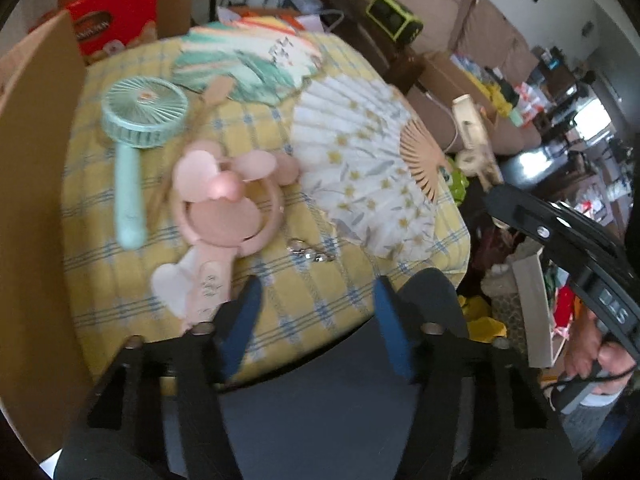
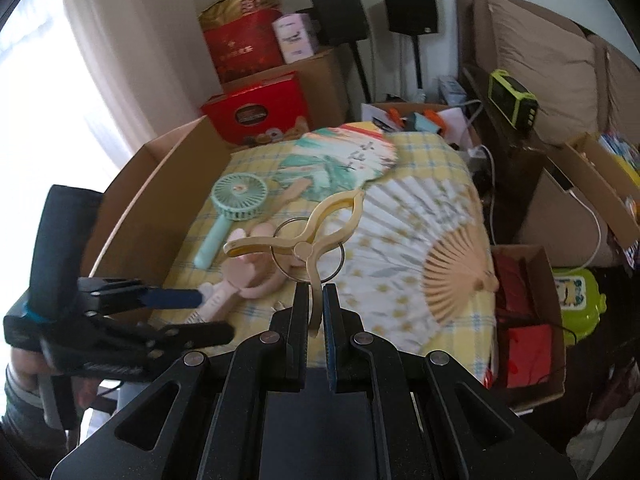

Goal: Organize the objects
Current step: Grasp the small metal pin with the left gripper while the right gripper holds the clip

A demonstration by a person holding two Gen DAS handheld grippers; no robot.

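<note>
right gripper (image 2: pixel 316 300) pinches yellow clip (image 2: pixel 308 236); left gripper (image 1: pixel 316 292) spread, beside pink fan (image 1: pixel 232 204)

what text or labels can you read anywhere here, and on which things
Nothing reads clearly.
Red box: dark oval label, lettering blurred.
Round paper fan: brush characters, too blurred.
Pink handheld fan: marks on handle, unreadable.
Right gripper: pale characters on its body, blurred.

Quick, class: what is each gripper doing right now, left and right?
Left gripper: open, nothing between its fingers, above the pink fan.
Right gripper: closed on the yellow clip, held in the air.
</note>
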